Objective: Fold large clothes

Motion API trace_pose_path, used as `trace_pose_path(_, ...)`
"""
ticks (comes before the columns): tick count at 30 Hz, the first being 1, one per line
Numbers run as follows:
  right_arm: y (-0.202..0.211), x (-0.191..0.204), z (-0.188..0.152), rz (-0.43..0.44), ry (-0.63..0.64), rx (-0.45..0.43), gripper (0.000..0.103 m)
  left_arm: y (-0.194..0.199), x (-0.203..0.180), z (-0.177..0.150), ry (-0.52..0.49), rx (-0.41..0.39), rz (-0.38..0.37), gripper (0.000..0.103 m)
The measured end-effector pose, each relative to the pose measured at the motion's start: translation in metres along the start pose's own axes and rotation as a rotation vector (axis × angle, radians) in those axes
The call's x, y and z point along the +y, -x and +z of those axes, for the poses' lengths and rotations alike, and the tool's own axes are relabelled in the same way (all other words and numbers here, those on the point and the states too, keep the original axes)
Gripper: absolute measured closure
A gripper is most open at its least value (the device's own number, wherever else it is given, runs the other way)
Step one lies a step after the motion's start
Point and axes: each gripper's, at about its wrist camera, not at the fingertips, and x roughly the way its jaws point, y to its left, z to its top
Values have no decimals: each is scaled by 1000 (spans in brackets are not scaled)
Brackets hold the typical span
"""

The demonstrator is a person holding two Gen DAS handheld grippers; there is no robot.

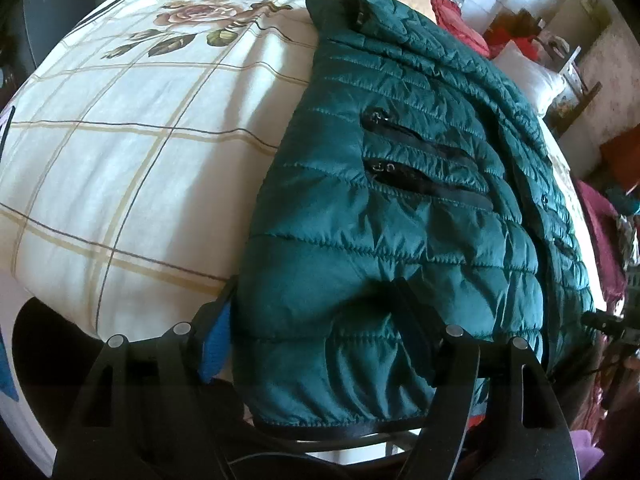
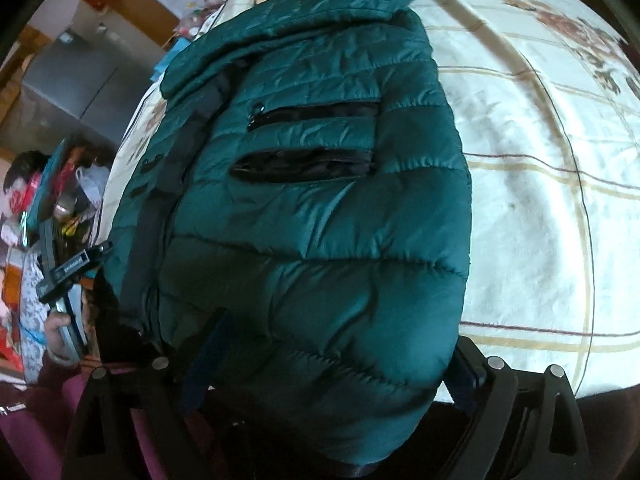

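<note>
Covering most of both views, the puffy quilted green jacket [image 1: 400, 216] on the checked bedsheet [image 1: 120, 152] hides my fingertips. Its hem bulges between each gripper's spread jaws, left gripper [image 1: 316, 320] and right gripper [image 2: 340, 360]; I cannot tell if either grips.

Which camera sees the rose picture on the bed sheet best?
The left wrist view. There the rose print on the bed sheet is sharp, with its leaves, beside the green puffer jacket. In the right wrist view, a rose print shows only faded and stretched near the edge.
</note>
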Motion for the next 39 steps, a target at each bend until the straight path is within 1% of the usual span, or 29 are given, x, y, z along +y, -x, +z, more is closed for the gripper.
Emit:
trace_pose_path(3,0,-2,1,16,-8,1,9,2,3,0,10,24,-5,30)
trace_pose_path(7,1,-5,3,24,-12,14,9,8,8,-3,18,3,26,30)
trace_pose_path(9,0,-7,3,24,-7,13,9,6,10,-5,28,10,14,30)
trace_pose_path(10,1,-8,2,22,-4,12,8,6,9,-6,24,-2,16,30)
trace_pose_path(13,0,-6,2,30,1,2,8,3,0,-7,-10,18,7,30)
trace_pose_path(15,-1,-2,1,27,11,-13,9,2,-6,-8,-34,25,18,30)
trace_pose_path(16,-1,0,1,25,18,-20,15,2,-7,-8,-40,21,22,30)
trace_pose_path(17,-2,3,0,26,34,-27,25,2,-8,-8,-48,16,24,30)
trace_pose_path(20,-2,9,-1,10,85,-46,45,1,-7,-6,-40,23,20,30)
trace_pose_path(21,-2,8,0,10,86,-53,48,2,-6,-6,-34,24,16,32)
trace_pose_path(23,1,2,3,15,69,-71,59,2,-7,-6,-34,22,17,33)
trace_pose_path(25,2,0,4,19,64,-76,63,3,-7,-7,-38,17,21,33)
trace_pose_path(28,4,-1,5,20,64,-85,66,2,-10,-7,-44,15,26,34)
trace_pose_path(30,6,2,5,11,76,-93,68,4,-10,-7,-48,13,28,40)
trace_pose_path(32,9,4,6,8,81,-108,73,6,-11,-8,-59,9,33,45)
trace_pose_path(37,19,8,12,29,99,-136,75,10,-15,-8,-95,-17,49,61)
trace_pose_path(39,20,8,13,33,100,-140,75,12,-13,-8,-90,-30,53,74)
